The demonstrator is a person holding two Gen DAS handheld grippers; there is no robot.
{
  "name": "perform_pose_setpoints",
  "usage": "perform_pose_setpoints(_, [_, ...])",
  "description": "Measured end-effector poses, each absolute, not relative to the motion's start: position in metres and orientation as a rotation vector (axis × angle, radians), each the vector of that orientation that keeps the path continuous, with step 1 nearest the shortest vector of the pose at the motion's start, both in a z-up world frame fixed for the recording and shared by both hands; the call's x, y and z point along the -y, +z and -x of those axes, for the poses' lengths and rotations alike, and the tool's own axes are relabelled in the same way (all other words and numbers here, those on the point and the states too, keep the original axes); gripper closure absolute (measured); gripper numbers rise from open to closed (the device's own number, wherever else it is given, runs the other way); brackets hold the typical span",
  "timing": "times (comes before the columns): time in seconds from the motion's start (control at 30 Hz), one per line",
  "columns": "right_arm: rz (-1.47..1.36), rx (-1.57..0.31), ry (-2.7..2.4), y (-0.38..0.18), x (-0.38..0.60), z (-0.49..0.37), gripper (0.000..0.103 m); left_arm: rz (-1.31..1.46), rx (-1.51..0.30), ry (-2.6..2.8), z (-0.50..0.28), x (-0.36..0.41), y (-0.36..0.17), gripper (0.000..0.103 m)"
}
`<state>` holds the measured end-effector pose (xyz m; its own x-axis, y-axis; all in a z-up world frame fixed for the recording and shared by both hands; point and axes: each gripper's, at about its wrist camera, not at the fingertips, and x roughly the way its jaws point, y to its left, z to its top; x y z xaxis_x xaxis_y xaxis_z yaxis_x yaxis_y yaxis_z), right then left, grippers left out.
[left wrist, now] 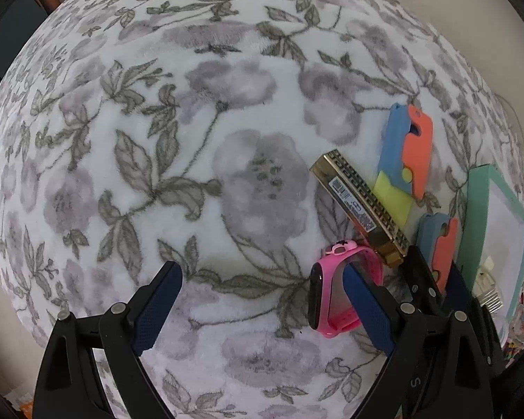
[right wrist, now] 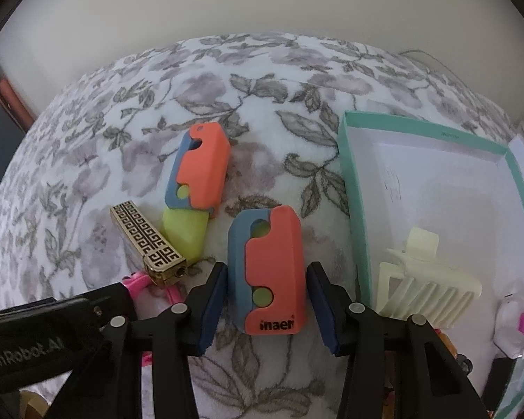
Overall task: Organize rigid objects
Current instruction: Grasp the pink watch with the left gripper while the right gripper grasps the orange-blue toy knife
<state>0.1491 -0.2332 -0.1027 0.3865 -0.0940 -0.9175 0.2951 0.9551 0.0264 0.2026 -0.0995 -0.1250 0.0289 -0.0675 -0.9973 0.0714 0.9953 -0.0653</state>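
Note:
On a floral blanket lie a pink watch, a gold patterned lighter, and two orange-and-blue toy knives. One toy knife has its yellow blade out. The other toy knife, blade folded in, lies between the fingers of my open right gripper, which do not touch it. My left gripper is open over bare blanket, its right finger against the watch. The lighter also shows in the right wrist view.
A teal box with a white inside stands at the right and holds a cream hair claw clip. A white and pink small item lies at its near corner. A pale wall is behind the bed.

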Motion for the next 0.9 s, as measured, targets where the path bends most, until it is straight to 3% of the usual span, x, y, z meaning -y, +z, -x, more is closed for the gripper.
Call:
perform_pose_setpoints(0.7, [-0.17,-1.147,-0.242,-0.103,0.232,-0.149,0.055,-0.116,-1.466,0.048,-0.201,0.084,-0.153,0.01])
perform_pose_setpoints(0.8, [-0.191,-1.15,-0.244,-0.102,0.234,-0.149,0.058,-0.149,-1.453,0.038,-0.198,0.088,-0.151,0.016])
perform_pose_setpoints(0.9, [-0.228,-1.155,-0.235,-0.1,0.238,-0.148,0.058,-0.143,-1.469,-0.002,-0.192,0.094,-0.153,0.032])
